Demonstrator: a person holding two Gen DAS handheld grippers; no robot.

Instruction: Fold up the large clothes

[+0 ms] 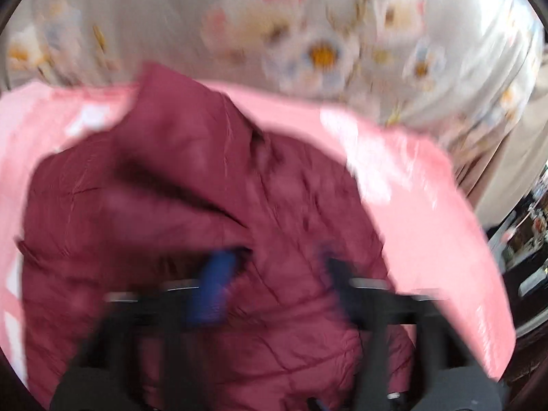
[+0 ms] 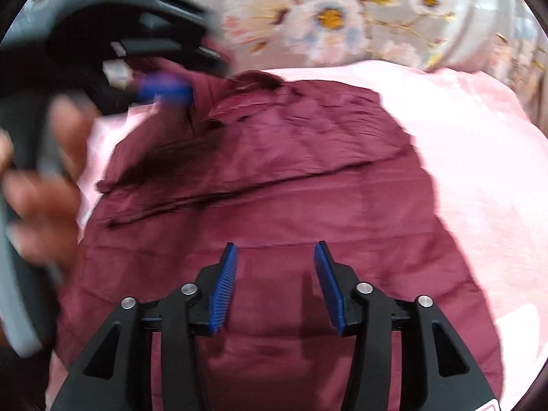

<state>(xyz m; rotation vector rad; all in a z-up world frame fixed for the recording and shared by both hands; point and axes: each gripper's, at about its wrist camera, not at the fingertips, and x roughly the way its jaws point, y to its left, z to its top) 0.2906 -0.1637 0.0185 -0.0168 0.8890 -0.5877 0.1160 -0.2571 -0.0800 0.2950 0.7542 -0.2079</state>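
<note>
A maroon quilted jacket [image 2: 291, 178] lies spread on a pink blanket [image 2: 479, 171], with one part folded across its upper half. My right gripper [image 2: 275, 250] hovers over the jacket's lower half, open, its blue pads [image 2: 224, 291] apart with only fabric showing beneath them. In the left wrist view the same jacket [image 1: 171, 188] fills the middle, much blurred. My left gripper [image 1: 274, 274] is above it, open, with nothing between its fingers. In the right wrist view a hand [image 2: 44, 188] holds the left gripper's body at the upper left, and one of its blue pads [image 2: 167, 89] is near the jacket's collar.
A pale floral bedsheet [image 2: 342, 13] lies beyond the pink blanket [image 1: 428, 178]. At the right edge of the left wrist view there are dark furniture and small items [image 1: 527, 233] past the bed's side.
</note>
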